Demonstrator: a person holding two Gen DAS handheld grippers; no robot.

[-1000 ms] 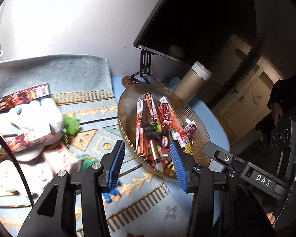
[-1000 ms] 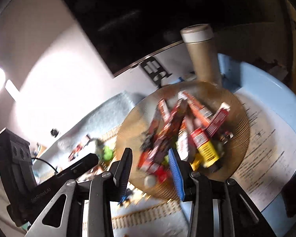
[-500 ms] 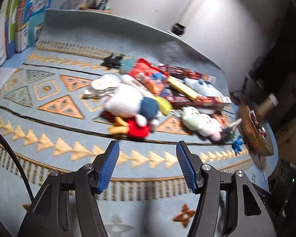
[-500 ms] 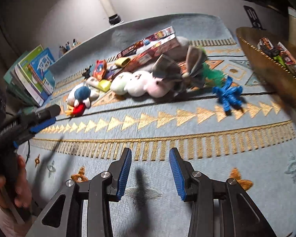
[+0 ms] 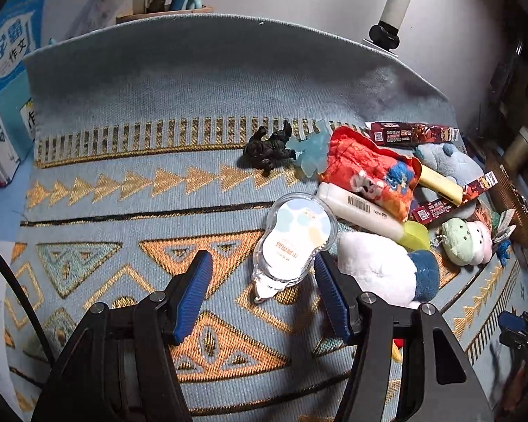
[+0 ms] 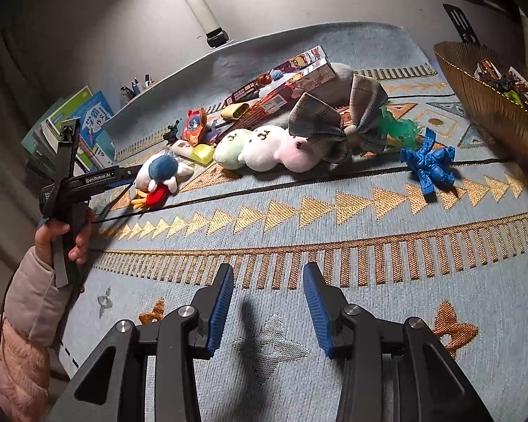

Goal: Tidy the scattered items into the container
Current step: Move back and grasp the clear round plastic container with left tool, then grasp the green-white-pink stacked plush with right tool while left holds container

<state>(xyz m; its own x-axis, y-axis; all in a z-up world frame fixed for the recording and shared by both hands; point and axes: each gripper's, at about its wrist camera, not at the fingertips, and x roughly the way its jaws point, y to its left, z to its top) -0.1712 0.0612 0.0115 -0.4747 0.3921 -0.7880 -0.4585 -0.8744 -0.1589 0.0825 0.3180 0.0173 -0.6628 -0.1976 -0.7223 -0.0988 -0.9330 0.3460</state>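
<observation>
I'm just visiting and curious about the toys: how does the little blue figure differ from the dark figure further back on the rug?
The blue figure is bright blue with limbs splayed outward; the dark figure is almost black and looks hunched like a small beast. The blue figure lies alone near the brown basket; the dark figure sits against a pale blue piece, at the far end of the pile. Both are small moulded toys on the patterned rug, not yet tidied away.

"GenRobot.AI" stood in white on black body of left gripper point(image 6: 98, 177), seen from right wrist. Large Chinese characters "学霸" and "作文" read on blue book cover point(image 5: 8, 56) at far left. Barcode showed on white tube point(image 5: 360, 207), digits too small. QR code on red box point(image 5: 413, 133); lettering unreadable.
</observation>
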